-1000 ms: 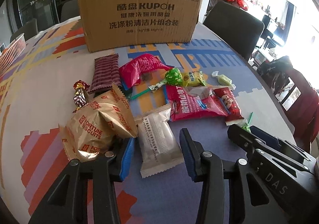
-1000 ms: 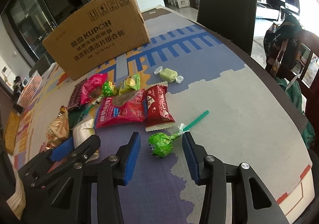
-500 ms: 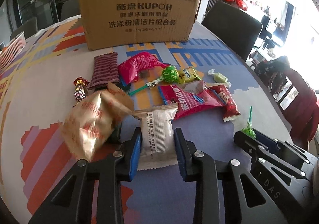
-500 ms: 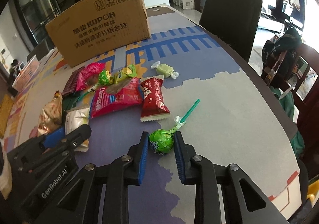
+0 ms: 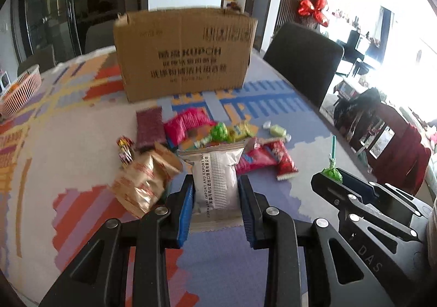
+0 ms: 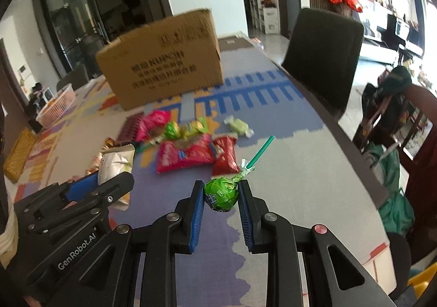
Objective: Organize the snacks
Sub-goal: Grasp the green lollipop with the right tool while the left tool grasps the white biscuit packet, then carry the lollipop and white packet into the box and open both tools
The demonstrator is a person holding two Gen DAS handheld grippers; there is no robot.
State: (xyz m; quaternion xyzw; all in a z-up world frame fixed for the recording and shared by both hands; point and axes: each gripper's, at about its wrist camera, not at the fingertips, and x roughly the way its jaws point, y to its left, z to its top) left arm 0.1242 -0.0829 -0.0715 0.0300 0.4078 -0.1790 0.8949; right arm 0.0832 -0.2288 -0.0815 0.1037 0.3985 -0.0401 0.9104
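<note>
While both tongs are loaded, barely begun as a whole; left tongs [image 5: 215, 197] clamped on the white-and-silver snack packet [image 5: 215, 178], held clear of the desk [image 5: 54, 143]; right tongs [image 6: 221, 197] pinched shut on the head of the green lollipop [image 6: 221, 195], teal stick angled up and away; two items in hand, none visibly delivered. Just beyond the left tongs, a golden biscuit bag [image 5: 142, 184], blurred and seemingly tipped on edge; further out, the remaining heap lying loose: red and pink packets [image 6: 185, 155], a small red sachet [image 6: 225, 155], a second green lollipop [image 5: 220, 132], a yellow-green candy [image 5: 241, 132], a pale wrapped sweet [image 6: 237, 126], a maroon bar [image 5: 150, 129], a foil-wrapped chocolate [image 5: 125, 149]; all left to sort. Beyond the heap, the cardboard box [image 5: 183, 55], probably the destination, top hidden, contents impossible to tell. Across the route to the box, only the heap itself; high near wall to be cleared with both loads. Off to the far side, a pink basket [image 5: 21, 88]; past the desk edge, a dark chair [image 6: 322, 61].
</note>
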